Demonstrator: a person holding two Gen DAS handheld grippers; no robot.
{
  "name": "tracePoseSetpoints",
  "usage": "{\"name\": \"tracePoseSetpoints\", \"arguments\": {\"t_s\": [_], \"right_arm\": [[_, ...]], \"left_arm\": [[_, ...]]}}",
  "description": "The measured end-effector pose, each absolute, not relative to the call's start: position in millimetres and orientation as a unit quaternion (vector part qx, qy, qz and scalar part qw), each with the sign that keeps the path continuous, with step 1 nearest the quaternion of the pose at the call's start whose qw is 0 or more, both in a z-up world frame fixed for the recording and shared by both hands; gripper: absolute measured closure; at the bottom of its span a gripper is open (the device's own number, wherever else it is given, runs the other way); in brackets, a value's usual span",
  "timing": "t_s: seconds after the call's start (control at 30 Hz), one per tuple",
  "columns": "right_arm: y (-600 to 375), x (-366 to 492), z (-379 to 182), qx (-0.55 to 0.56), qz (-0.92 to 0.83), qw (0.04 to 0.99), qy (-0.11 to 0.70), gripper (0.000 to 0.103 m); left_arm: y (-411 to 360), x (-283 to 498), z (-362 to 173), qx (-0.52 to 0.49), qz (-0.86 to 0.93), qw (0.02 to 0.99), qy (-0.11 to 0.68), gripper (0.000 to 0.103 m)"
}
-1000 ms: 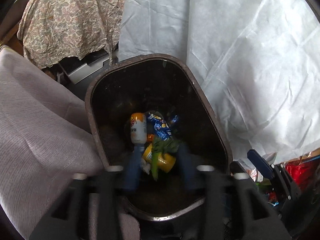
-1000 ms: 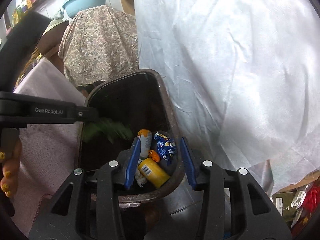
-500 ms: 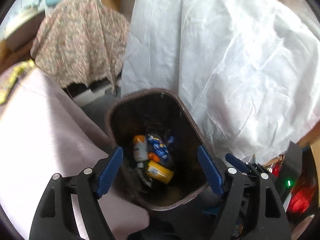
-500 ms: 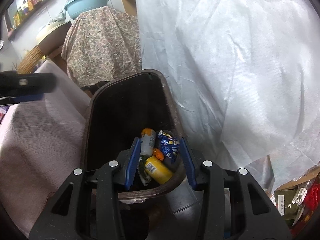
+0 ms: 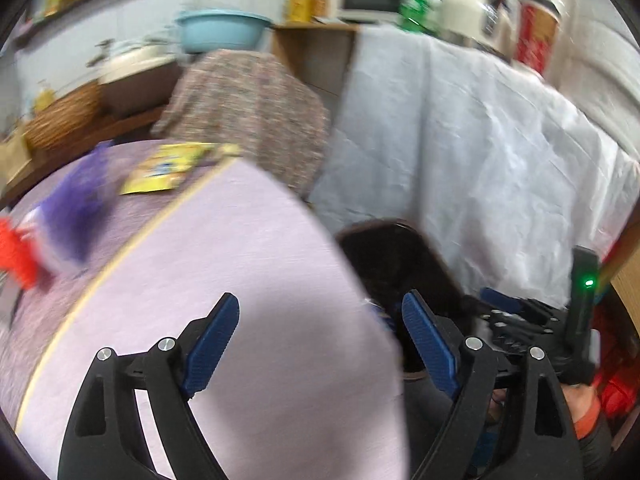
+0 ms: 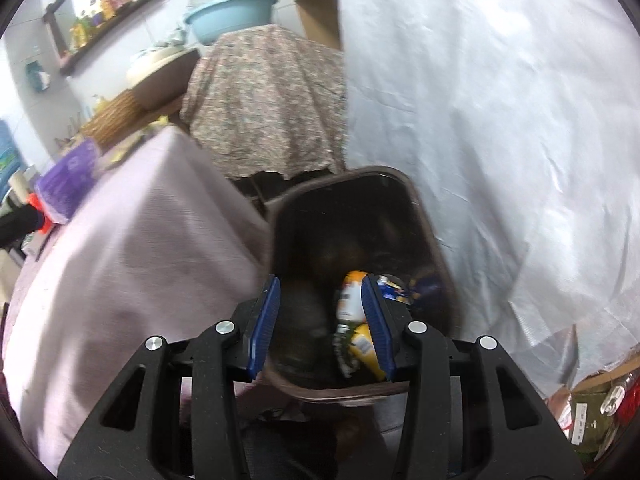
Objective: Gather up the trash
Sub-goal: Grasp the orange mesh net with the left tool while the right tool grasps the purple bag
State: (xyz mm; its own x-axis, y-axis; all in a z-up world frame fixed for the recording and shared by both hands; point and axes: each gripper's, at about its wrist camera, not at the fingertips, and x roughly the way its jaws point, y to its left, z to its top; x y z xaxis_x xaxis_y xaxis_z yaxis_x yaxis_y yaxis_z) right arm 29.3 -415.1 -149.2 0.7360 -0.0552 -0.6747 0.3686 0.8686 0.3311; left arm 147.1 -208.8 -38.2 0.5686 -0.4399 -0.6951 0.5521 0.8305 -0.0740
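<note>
While blur hides every label, left gripper (image 5: 320, 328) opening, empty, right gripper (image 6: 320, 320) parted, empty, above bin (image 6: 432, 240).

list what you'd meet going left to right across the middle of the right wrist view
purple packet → pink tablecloth → dark trash bin with cans and wrappers inside → white sheet

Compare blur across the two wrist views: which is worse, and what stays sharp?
Left wrist: heavier motion smear; purple packet, yellow packet and shelf streaked; left gripper, opening and empty, stays crisp. Right wrist: milder blur; bin rim and cans soft; right gripper sharp. Both fisheye-bent at the edges.
</note>
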Motion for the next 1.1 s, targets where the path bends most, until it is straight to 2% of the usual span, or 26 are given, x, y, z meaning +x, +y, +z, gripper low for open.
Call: {"name": "tracePoseSetpoints", "arguments": {"t_s": [0.1,0.13,0.17,0.23,0.37,0.6,0.7,0.87,0.93,1.0,1.1], "right_arm": [[-397,38,-135,0.220,-0.091,0.911,0.336,0.059],[-388,42,-129,0.213,-0.082,0.915,0.333,0.057],[-380,46,-123,0.206,-0.075,0.918,0.331,0.047],[-365,50,-113,0.193,-0.065,0.924,0.323,0.043],[-331,60,-95,0.167,-0.034,0.934,0.315,0.043],[-286,67,-76,0.134,0.003,0.942,0.308,0.043],[-270,69,-68,0.120,0.014,0.945,0.305,0.043],[-252,88,-50,0.132,0.059,0.943,0.301,0.043],[-247,101,-41,0.151,0.086,0.940,0.294,0.043],[-238,121,-27,0.169,0.109,0.937,0.285,0.043],[-222,157,-12,0.198,0.144,0.927,0.286,0.043]], "left_arm": [[-167,149,-30,0.062,-0.234,0.904,0.353,0.021],[-149,151,-27,0.052,-0.210,0.913,0.346,0.020],[-132,153,-25,0.039,-0.191,0.919,0.343,0.021],[-96,161,-19,0.001,-0.142,0.931,0.336,0.021],[-37,183,-9,-0.074,-0.063,0.939,0.329,0.023],[9,245,-28,-0.125,-0.010,0.919,0.375,0.045],[19,262,-32,-0.162,-0.011,0.910,0.382,0.047],[17,279,-33,-0.159,-0.019,0.908,0.388,0.047],[19,286,-39,-0.162,-0.017,0.904,0.396,0.061],[22,289,-45,-0.172,-0.022,0.898,0.405,0.085],[26,282,-47,-0.180,-0.026,0.900,0.396,0.092]]}}
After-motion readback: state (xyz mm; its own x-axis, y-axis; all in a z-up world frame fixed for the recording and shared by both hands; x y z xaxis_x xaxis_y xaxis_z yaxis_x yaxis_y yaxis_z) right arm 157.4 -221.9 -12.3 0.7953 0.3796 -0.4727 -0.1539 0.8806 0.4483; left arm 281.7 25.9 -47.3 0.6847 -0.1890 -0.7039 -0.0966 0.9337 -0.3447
